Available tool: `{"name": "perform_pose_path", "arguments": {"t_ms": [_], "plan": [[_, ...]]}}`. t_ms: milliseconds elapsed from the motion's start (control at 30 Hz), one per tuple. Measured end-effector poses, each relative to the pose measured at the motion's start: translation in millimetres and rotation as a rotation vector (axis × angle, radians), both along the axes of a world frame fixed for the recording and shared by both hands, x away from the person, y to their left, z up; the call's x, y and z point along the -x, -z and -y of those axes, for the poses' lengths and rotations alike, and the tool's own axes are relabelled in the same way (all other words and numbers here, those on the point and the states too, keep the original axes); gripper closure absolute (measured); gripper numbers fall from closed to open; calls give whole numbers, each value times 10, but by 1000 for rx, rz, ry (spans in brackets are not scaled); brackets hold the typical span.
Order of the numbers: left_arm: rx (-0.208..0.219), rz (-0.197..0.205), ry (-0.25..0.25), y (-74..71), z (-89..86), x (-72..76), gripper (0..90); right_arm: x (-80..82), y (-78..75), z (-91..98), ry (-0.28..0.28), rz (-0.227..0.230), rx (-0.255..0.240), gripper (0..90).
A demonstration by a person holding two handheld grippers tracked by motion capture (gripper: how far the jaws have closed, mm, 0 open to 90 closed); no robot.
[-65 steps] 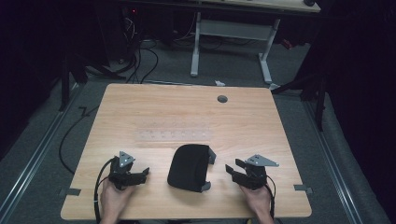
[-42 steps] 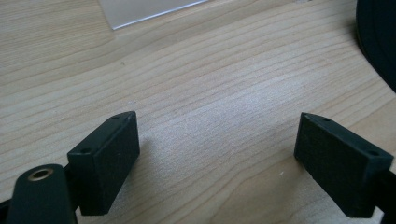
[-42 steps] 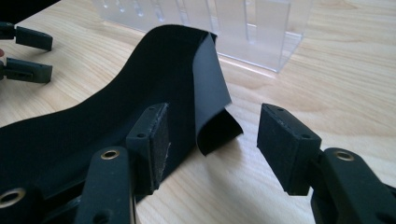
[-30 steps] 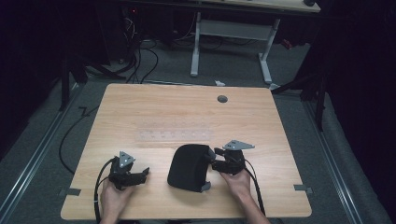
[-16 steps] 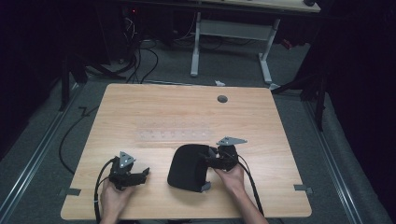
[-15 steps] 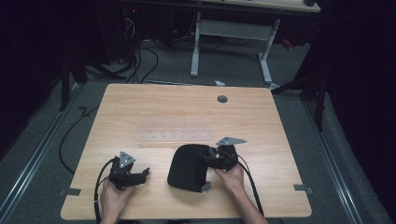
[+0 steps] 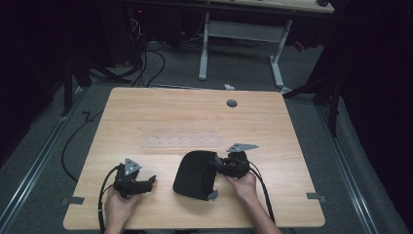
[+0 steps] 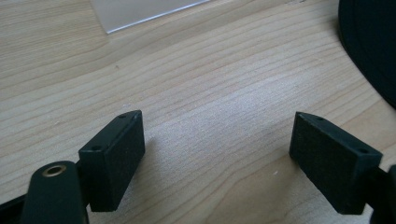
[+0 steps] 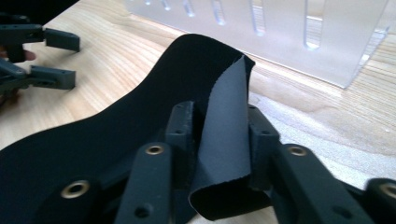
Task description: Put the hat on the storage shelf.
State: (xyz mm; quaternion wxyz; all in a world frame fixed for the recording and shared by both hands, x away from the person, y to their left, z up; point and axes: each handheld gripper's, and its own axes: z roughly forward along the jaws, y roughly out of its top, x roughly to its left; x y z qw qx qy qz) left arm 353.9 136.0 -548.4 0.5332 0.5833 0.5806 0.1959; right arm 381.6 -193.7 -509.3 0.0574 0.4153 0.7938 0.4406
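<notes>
Already the right gripper (image 9: pixel 219 140) has just been closing, pinching the black rubbery mat's (image 7: pixel 195 173) folded edge; thin purchase may slip when lifted.

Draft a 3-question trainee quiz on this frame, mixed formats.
1. True or false: the right tongs pinch a folded edge of the black cloth.
2. Which tongs stand open over bare tabletop: left or right?
3. What lies beyond the cloth in the right gripper view: A) clear slotted plastic tray, B) metal bowl, C) cardboard box?

Key:
1. True
2. Left tongs
3. A
</notes>
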Motion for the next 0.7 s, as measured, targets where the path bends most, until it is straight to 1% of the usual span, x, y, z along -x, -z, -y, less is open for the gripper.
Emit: {"name": "perform_pose_path", "arguments": {"t_ms": [33, 67, 200, 233, 333, 467, 500, 633, 700], "plan": [[0, 0, 0, 0, 0, 0, 185, 13, -4, 2, -15, 1, 4, 759], [0, 0, 0, 0, 0, 0, 185, 13, -4, 2, -15, 1, 4, 759], [0, 0, 0, 0, 0, 0, 185, 41, -1, 10, -53, -4, -11, 823], [0, 0, 0, 0, 0, 0, 185, 60, -3, 17, -65, -11, -28, 838], [0, 0, 0, 0, 1, 0, 185, 76, -10, 26, -80, -3, -37, 847], [1, -1, 3, -1, -1, -2, 185, 140, -39, 39, -111, 3, -73, 859], [1, -1, 3, -1, -1, -2, 186, 140, -39, 39, -111, 3, -73, 859], [3, -2, 1, -2, 1, -3, 185, 179, -56, 62, -117, 6, -101, 862], [1, -4, -3, -2, 9, -5, 180, 192, -61, 82, -111, -3, -115, 863]]}}
